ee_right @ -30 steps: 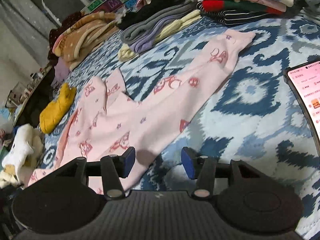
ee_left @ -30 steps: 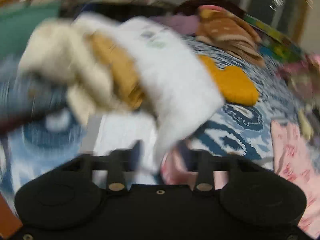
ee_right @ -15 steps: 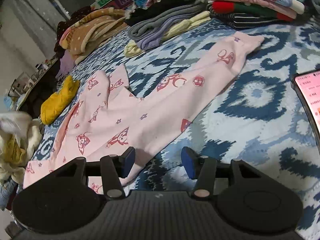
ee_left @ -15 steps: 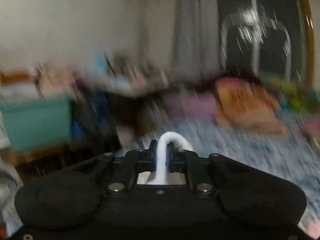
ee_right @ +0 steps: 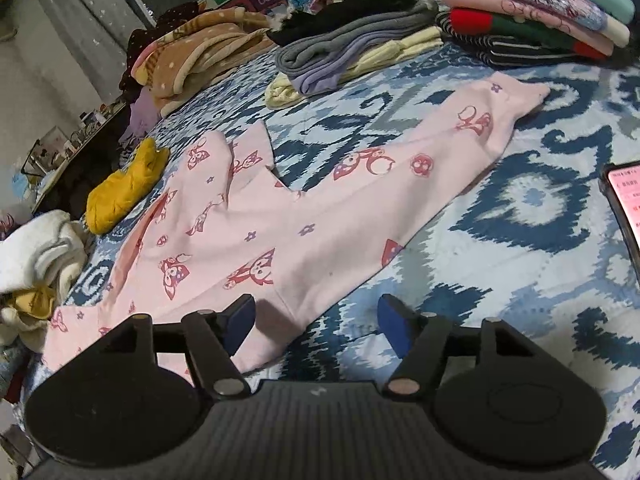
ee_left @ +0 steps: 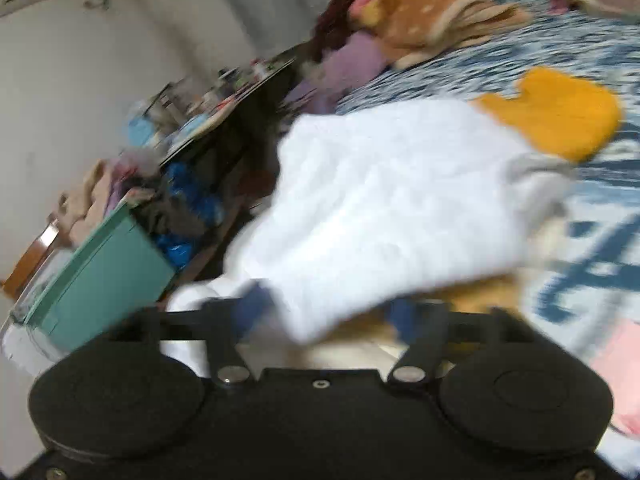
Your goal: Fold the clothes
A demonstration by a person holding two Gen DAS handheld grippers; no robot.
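A pink printed pair of trousers (ee_right: 280,216) lies spread flat on the blue patterned bedcover (ee_right: 500,240). My right gripper (ee_right: 318,318) hovers open just over its near hem, with nothing between the fingers. In the blurred left wrist view a white garment (ee_left: 392,208) lies right in front of my left gripper (ee_left: 330,314), over a cream and mustard heap. The left jaws stand apart, and the white cloth's edge hangs between them. That same heap (ee_right: 36,252) shows at the left edge of the right wrist view.
A mustard garment (ee_right: 124,188) lies beside the trousers. Folded stacks (ee_right: 540,12) and grey and lilac clothes (ee_right: 348,44) sit at the back, with a brown spotted blanket (ee_right: 192,56) left of them. A lit phone (ee_right: 626,204) lies at the right. A teal box (ee_left: 100,280) stands off the bed.
Half a second ago my left gripper was shut on a fold of white cloth and raised; now its jaws are apart and it is low by the heap. The right gripper stayed open, nearly still.
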